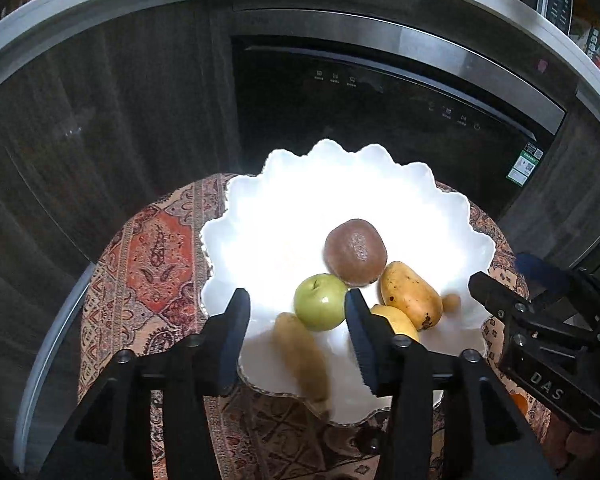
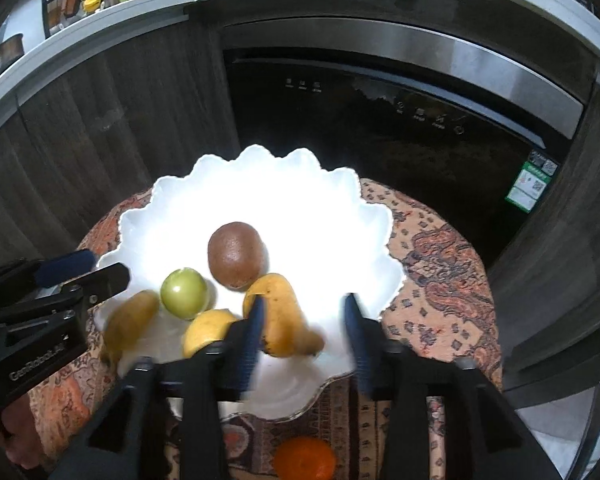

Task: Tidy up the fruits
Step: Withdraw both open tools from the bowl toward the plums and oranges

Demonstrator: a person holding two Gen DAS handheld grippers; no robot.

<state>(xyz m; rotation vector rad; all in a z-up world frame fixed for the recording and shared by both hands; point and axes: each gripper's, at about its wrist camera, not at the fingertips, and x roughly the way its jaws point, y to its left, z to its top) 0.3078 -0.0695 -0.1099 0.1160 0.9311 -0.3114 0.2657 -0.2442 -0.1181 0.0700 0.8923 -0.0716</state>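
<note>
**Both hand-held grippers open over the fruit bowl**

The left hand-held gripper (image 1: 296, 320) hovered with its jaws spread wide and nothing between them; a blurred, elongated brownish-yellow fruit (image 1: 302, 360) lay just below the gap, and contact could not be told. The right hand-held gripper (image 2: 306, 328) was equally wide open and empty, its left finger in front of the mango (image 2: 278, 312).

The scalloped white bowl (image 1: 260, 216) sat on a round table covered by a patterned orange-brown cloth (image 1: 160, 264). Inside it, a brown kiwi (image 1: 355, 251) lay farthest back, touching a green apple (image 1: 320, 301) and the spotted yellow mango. A yellow lemon (image 2: 208, 330) lay near the front rim. An orange (image 2: 304, 458) rested on the cloth outside the bowl, near its front edge.

The mango's long axis ran diagonally, its narrower end toward the kiwi. The blurred fruit's long axis ran from mid-bowl toward the near rim.
</note>
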